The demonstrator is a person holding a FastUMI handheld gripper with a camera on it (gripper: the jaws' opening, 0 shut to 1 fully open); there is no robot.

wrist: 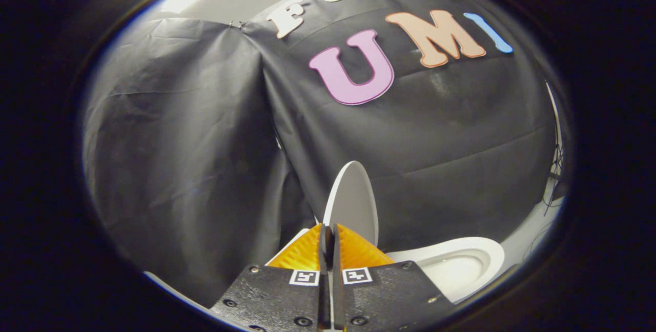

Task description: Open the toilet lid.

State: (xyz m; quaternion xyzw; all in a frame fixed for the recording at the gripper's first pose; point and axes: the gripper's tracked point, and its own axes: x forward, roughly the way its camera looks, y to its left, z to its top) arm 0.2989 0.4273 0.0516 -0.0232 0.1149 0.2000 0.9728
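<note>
The toilet bowl (451,265) is uncovered; its contents cannot be made out. The tongs (328,237) are pinching the lower edge of the toilet lid (353,204) (raised upright, seen nearly edge-on). The black cloth wall (205,142) hangs close behind.

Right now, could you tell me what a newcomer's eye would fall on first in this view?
The white toilet lid stands raised, its edge pinched between the gripper jaws, which are shut on it. Beside it lies the open white toilet bowl. Behind both hangs the creased black cloth wall.
</note>
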